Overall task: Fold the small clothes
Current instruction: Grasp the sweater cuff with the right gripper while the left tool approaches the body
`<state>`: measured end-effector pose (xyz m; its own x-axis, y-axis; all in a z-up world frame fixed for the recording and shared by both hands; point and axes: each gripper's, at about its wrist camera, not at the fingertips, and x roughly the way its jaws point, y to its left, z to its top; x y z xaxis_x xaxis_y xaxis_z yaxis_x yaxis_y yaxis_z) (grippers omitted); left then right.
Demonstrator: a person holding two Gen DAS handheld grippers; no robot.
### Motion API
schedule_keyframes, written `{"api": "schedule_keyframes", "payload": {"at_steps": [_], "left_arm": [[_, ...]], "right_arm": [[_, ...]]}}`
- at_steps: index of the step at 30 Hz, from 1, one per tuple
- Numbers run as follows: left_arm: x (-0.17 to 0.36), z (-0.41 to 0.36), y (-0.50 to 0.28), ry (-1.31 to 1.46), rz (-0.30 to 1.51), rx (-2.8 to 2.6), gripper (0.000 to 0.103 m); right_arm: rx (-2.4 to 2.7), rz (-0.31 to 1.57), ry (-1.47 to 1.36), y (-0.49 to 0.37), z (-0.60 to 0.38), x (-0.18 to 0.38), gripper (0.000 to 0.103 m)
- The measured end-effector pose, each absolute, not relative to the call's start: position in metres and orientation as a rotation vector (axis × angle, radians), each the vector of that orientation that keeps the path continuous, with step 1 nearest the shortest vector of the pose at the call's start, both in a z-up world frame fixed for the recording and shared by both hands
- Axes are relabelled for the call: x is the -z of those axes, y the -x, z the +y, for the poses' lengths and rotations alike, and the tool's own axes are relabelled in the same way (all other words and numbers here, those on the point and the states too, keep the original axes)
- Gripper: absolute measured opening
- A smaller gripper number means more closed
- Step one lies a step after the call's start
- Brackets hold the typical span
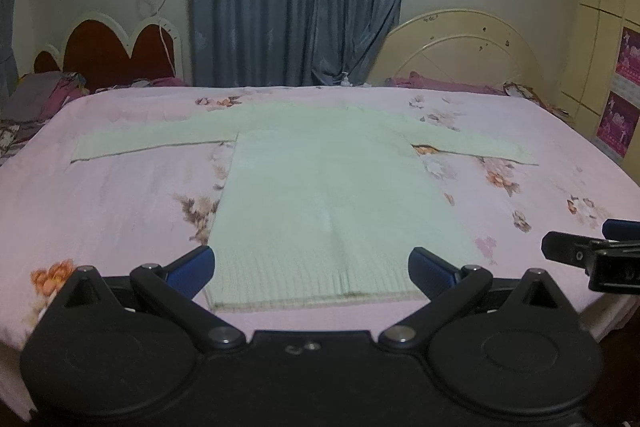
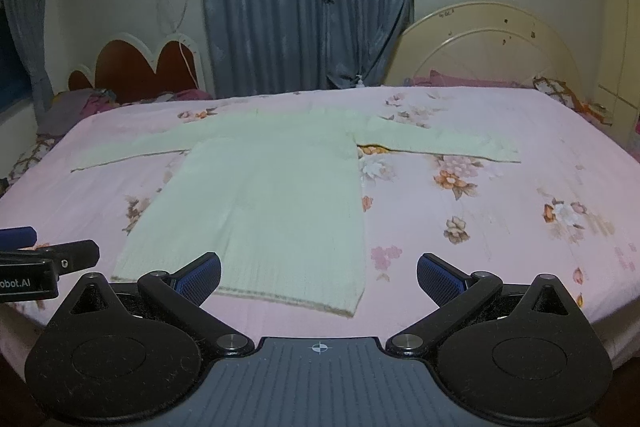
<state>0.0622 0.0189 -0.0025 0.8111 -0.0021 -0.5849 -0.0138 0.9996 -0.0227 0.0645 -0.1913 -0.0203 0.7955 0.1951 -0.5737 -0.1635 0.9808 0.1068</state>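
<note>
Pale green sweater (image 1: pixel 320 195) lies flat on the floral bedsheet (image 1: pixel 120 195), both sleeves spread, hem nearest; seemingly no fold made yet. Left gripper (image 1: pixel 312 267) and right gripper (image 2: pixel 319 277) hover near the hem, jaws spread wide, holding nothing. All folding remains.

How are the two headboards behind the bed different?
The left headboard is dark red with a white scalloped edge; the right headboard is all cream. The left headboard has several humps; the right headboard is one big arch, and looks larger. Both stand against the far wall.
</note>
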Motion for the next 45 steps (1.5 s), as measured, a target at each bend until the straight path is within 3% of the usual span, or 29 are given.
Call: {"api": "schedule_keyframes", "payload": {"at_steps": [22, 40, 43, 45], "left_arm": [[0.007, 0.057, -0.218, 0.046, 0.616, 0.082, 0.103], [0.061, -0.005, -0.379, 0.084, 0.701, 0.002, 0.103], [0.072, -0.019, -0.407, 0.073, 0.732, -0.016, 0.103], [0.08, -0.028, -0.421, 0.061, 0.748, -0.025, 0.103]], "right_arm": [[-0.055, 0.605, -0.06, -0.225, -0.168, 0.015, 0.103], [0.151, 0.6, -0.254, -0.39, -0.363, 0.082, 0.102], [0.195, 0.636, -0.303, -0.42, -0.398, 0.1, 0.071], [0.21, 0.654, -0.354, -0.437, -0.419, 0.113, 0.071]]}}
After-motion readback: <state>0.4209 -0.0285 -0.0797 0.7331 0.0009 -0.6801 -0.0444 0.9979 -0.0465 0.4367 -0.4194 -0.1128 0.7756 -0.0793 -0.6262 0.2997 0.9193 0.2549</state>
